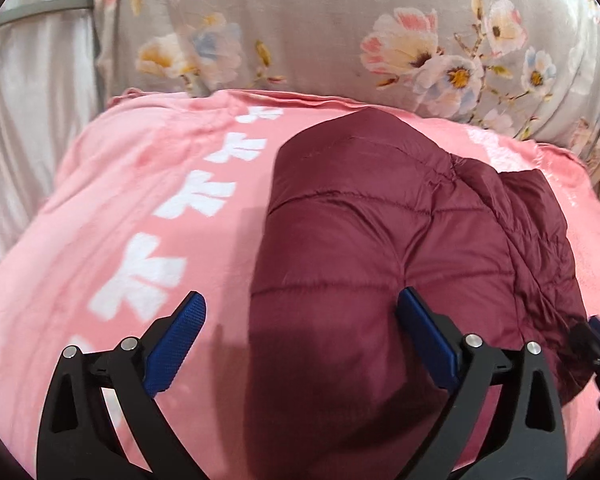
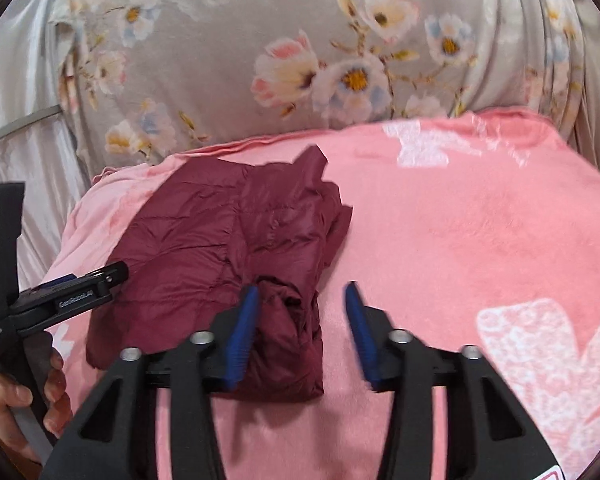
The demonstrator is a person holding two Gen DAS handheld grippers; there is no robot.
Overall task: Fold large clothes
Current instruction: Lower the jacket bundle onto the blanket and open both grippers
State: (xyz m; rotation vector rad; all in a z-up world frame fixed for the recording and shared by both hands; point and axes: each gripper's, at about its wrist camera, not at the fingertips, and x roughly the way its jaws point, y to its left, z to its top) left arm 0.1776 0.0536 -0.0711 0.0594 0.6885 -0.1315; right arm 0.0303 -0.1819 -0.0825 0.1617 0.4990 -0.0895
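A maroon puffer jacket [image 1: 380, 240] lies folded into a compact bundle on the pink blanket [image 1: 120, 200]. My left gripper [image 1: 300, 308] hovers over the jacket's near left edge, wide open, with nothing pinched between its blue pads [image 1: 180, 340]. In the right wrist view the jacket [image 2: 220, 248] lies left of centre. My right gripper [image 2: 300, 298] is partly open at the jacket's near right corner. Its left pad [image 2: 242, 328] is over the fabric and its right pad stands clear of it. The left gripper [image 2: 96, 278] shows side-on at the left, held by a hand [image 2: 16, 396].
A grey floral quilt [image 2: 300, 60] is bunched up behind the blanket. White satin cloth [image 1: 32, 120] with a grey bar hangs at the far left. The pink blanket [image 2: 460, 240] with its white print stretches bare to the right of the jacket.
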